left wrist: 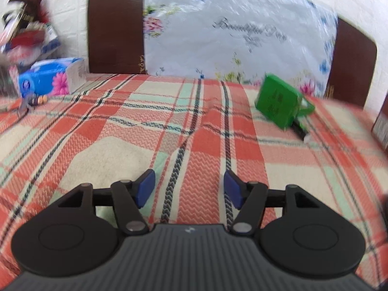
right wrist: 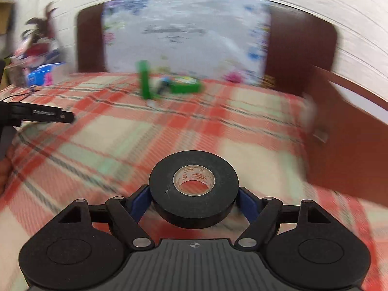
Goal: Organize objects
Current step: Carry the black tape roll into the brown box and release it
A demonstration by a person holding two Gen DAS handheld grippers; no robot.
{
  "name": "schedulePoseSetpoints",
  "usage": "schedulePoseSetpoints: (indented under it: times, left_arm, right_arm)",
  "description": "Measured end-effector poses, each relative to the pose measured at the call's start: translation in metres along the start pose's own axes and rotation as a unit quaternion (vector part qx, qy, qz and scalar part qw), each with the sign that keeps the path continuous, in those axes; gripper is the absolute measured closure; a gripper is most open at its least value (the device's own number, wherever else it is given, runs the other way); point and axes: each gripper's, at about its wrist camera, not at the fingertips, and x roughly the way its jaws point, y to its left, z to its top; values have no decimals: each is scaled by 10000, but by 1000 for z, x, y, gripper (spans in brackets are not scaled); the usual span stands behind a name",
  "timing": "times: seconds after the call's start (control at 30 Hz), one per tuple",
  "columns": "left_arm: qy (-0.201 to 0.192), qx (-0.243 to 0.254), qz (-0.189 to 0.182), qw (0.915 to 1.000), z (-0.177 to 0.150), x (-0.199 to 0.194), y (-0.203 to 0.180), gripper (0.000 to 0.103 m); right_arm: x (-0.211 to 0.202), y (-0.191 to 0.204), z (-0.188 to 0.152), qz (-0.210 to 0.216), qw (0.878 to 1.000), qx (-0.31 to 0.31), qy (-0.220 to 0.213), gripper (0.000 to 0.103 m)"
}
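A black tape roll (right wrist: 167, 181) lies flat with its hole facing up, and my right gripper (right wrist: 194, 191) is shut on it, a blue pad pressing on each side. It sits over a plaid bedcover (right wrist: 97, 145). Farther back on the bed are an upright green box (right wrist: 145, 80) and a flat green tin (right wrist: 185, 85), both blurred. In the left wrist view my left gripper (left wrist: 189, 178) is open over the bedcover (left wrist: 121, 133) with nothing between its blue pads (left wrist: 146, 188). The green box (left wrist: 277, 101) lies tilted, far to the right.
A brown cardboard box (right wrist: 344, 135) stands open at the right, its edge also at the box's corner (left wrist: 382, 126). A floral pillow (left wrist: 237, 31) leans on the dark headboard (left wrist: 114, 31). A blue tissue pack (left wrist: 48, 77) and clutter sit at the left. A black bar (right wrist: 41, 115) juts in from the left.
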Motion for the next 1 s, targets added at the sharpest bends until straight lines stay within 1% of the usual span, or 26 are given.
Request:
schedulePoseSetpoints:
  times: [0.03,0.07,0.13,0.2,0.23,0.3,0.33,0.4,0.43,0.5,0.6,0.7,0.73,0.8,0.87,0.9,0.93,1.0]
  left_arm:
    - [43,146,89,9998,1,-2,-8,40]
    - [107,181,34,9998,2,-5,-17,40]
    - [305,64,-555,9980,5,-15,-40,40]
    - [412,215,-1103,9928,7,-29,-78,40]
    - [467,331,-1393,9886,9,-37,-99,40]
    - [638,508,-1998,9764,11,-51,-136,40]
    - [759,605,-2283,9687,13,-56,-154,40]
    - [1021,765,-2791,9518,13,-64,-183,39]
    - [1151,800,-2946,9453,13,-66,-194,39]
    - [1292,922,-3087,9378,11,-70,-215,39]
    - [1386,1221,-3013,9355,7,-73,-231,39]
    - [1647,1357,-2924,9322,2,-70,-237,40]
    - [1757,1355,-2933,9299,2,-67,-238,41]
    - [1954,1375,-2983,9241,2,-64,-243,46]
    - [2025,1494,-2904,9232,0,-61,-250,48]
    - [2028,1482,-2877,9242,0,-58,-251,54]
    - [2113,1486,-2790,9249,-1,-52,-252,60]
    - [2138,1367,-2815,9254,-1,-45,-249,68]
  right_arm:
    - [-9,-11,-8,-125,9999,90,1,29]
    - [-18,-20,-15,-230,9996,165,-16,27]
    - [-32,-31,-29,-346,9990,280,-17,26]
    - [-39,-35,-37,-382,9988,315,-52,27]
    - [-43,-35,-40,-427,9987,248,-82,27]
    - [-49,-33,-44,-524,9985,50,-164,27]
    - [-51,-34,-45,-551,9982,7,-216,27]
    - [-57,-41,-47,-514,9982,125,-297,27]
    - [-59,-45,-48,-473,9981,220,-318,27]
    - [-63,-52,-51,-392,9978,384,-362,27]
    - [-63,-54,-52,-239,9978,474,-397,27]
    - [-61,-52,-51,-121,9983,396,-412,27]
    - [-59,-51,-50,-84,9984,366,-413,27]
    - [-56,-49,-49,-30,9986,346,-400,28]
    - [-51,-49,-47,24,9988,324,-358,28]
    - [-48,-48,-45,36,9991,291,-312,28]
    - [-43,-48,-43,47,9994,241,-253,28]
    - [-32,-46,-38,55,9998,180,-103,28]
